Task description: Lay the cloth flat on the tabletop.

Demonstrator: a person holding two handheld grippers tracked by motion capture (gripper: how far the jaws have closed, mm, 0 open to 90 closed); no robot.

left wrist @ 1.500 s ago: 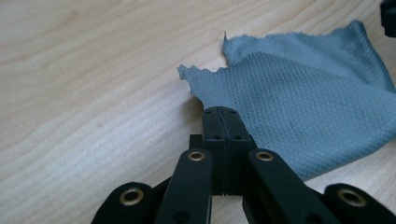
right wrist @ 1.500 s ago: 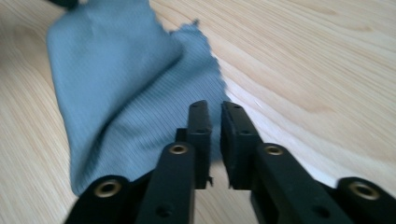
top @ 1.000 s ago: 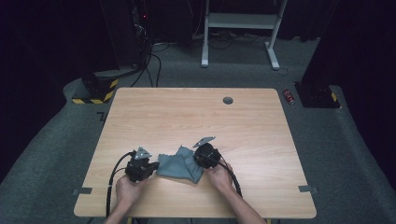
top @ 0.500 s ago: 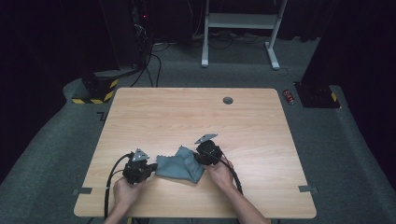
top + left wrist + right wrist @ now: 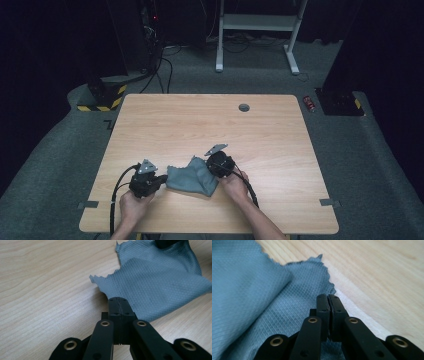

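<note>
The left gripper [image 5: 117, 301] has its jaws pressed tight together, pinching the near edge of the cloth [image 5: 160, 277]. The right gripper [image 5: 328, 298] has just been closing; its jaws now meet with only a hairline between them. They sit over a fold at the cloth's zigzag edge, and it looks pinched there, though I can't see the fabric pass between the pads.

From above, the cloth [image 5: 192, 175] lies rumpled between the 2 grippers, near the front of the wooden table [image 5: 200, 120], with the left gripper [image 5: 159, 178] at one side and the right gripper [image 5: 212, 162] at the other.

I'd judge this thin, woven, grey-blue rag to be very light and limp. It will sag and fold wherever it's unsupported. It looks grippy rather than slick, and nothing about it is fragile. The best holds are the corners or the edges, well apart, to keep it spread.
</note>
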